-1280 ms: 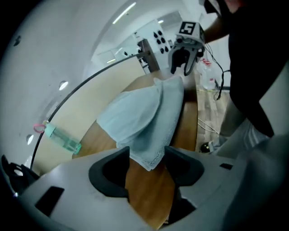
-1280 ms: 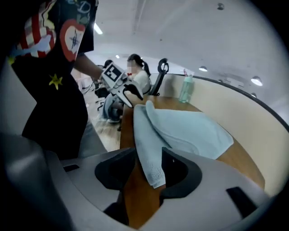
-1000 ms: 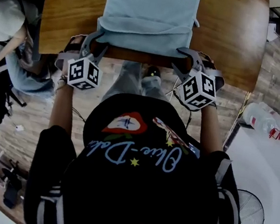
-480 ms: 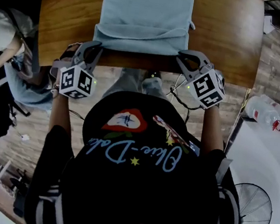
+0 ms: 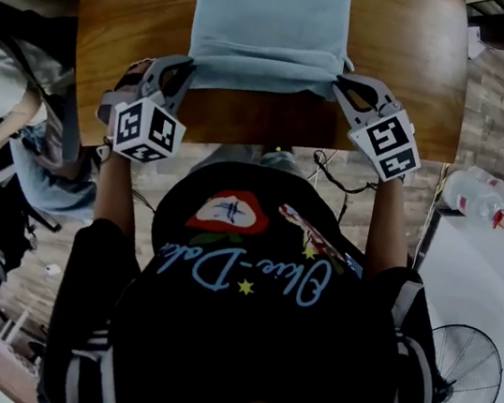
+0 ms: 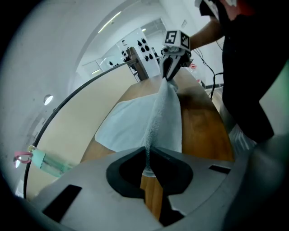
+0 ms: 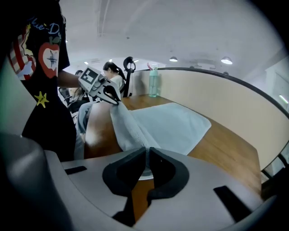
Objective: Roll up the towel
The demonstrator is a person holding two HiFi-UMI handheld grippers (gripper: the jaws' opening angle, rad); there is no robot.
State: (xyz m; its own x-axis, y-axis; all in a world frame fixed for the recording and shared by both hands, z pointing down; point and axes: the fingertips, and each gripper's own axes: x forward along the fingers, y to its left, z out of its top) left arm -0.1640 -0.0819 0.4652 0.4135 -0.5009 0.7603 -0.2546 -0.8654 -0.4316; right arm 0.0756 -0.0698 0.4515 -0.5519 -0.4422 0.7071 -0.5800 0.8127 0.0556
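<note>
Gripping: left gripper [image 5: 182,71], right gripper [image 5: 342,87] just closed on towel [image 5: 270,18] corners, 6 o'clock.
Risk: uneven pull could skew roll.

Bright ceiling lights [image 7: 226,60] overhead — head view dim at its bottom, gripper views bulged and black-cornered.

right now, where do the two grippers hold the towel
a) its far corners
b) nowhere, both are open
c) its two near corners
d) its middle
c: the left gripper and the right gripper have just closed their jaws, each pinching one near corner of the towel
</note>
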